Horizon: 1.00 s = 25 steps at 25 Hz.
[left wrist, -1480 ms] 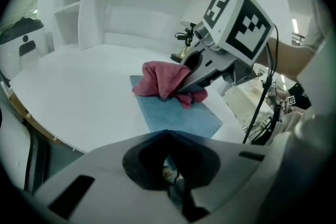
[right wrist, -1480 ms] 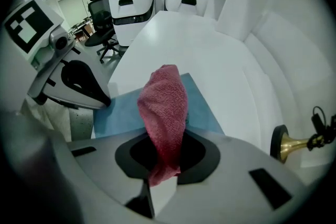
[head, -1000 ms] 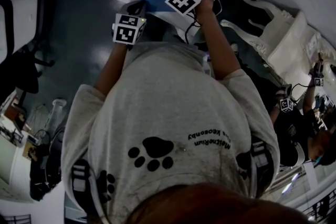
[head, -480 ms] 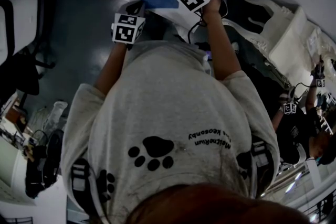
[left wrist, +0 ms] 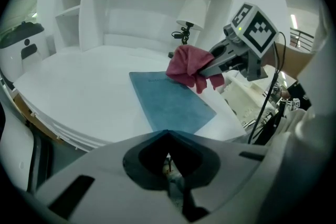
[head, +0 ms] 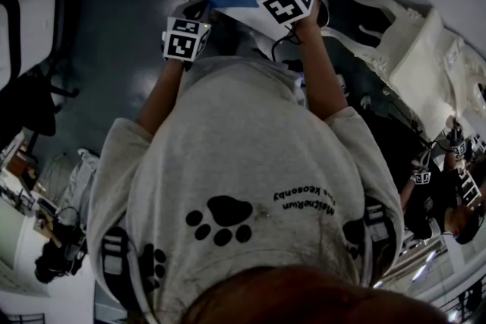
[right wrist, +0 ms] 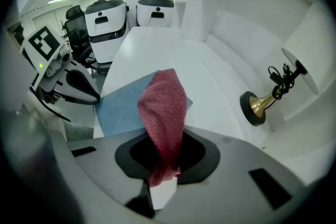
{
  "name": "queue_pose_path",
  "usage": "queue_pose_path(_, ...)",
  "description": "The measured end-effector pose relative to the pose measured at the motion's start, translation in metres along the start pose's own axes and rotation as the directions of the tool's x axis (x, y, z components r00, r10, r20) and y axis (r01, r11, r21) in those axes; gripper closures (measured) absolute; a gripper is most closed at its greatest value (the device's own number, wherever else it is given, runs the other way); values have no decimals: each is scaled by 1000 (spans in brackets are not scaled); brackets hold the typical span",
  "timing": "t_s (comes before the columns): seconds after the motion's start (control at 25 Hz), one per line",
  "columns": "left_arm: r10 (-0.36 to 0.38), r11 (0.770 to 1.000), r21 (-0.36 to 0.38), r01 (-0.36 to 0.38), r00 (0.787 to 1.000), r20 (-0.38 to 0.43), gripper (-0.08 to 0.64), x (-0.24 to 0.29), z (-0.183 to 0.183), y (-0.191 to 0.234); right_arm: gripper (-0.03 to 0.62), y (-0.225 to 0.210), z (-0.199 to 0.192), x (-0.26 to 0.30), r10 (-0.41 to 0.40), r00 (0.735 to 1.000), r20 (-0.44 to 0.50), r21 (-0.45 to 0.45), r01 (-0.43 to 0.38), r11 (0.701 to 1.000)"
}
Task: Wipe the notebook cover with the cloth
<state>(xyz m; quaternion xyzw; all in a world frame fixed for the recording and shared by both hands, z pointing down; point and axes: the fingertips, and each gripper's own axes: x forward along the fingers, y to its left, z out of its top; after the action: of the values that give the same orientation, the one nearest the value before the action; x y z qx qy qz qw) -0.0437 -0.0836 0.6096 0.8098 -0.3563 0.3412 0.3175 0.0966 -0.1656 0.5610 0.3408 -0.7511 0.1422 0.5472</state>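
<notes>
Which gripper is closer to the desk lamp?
Right. The right gripper, holding the red cloth over the notebook, has the lamp ahead to its right; the left gripper sits back at the near edge of the table.

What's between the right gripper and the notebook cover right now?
The red cloth. It is clamped in the right gripper and bunches down onto the far corner of the blue notebook. The left gripper view shows this best.

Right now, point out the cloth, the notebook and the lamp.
cloth (right wrist: 163,107): right gripper view, middle of the red fold.
notebook (left wrist: 170,105): left gripper view, centre of the blue cover.
lamp (right wrist: 258,106): right gripper view, its brass foot.
</notes>
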Motion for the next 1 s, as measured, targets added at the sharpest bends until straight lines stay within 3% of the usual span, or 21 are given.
queue_pose_path(0.2,1,1000,-11,-1,1000,1,549,-1,-5,-1,522,26,33,-8,38,995,88,-56,-34,998)
queue_pose_path(0.44,5,1000,-11,-5,1000,5,549,-3,-4,0,522,67,61,-9,117,985,128,-148,-98,984)
queue_pose_path(0.76,9,1000,-13,-9,1000,7,549,-3,-3,2,522,110,71,14,210,975,67,-238,-188,953)
queue_pose_path(1.0,8,1000,-20,-8,1000,8,549,-4,-3,2,522,121,60,35,236,972,0,-251,-229,941)
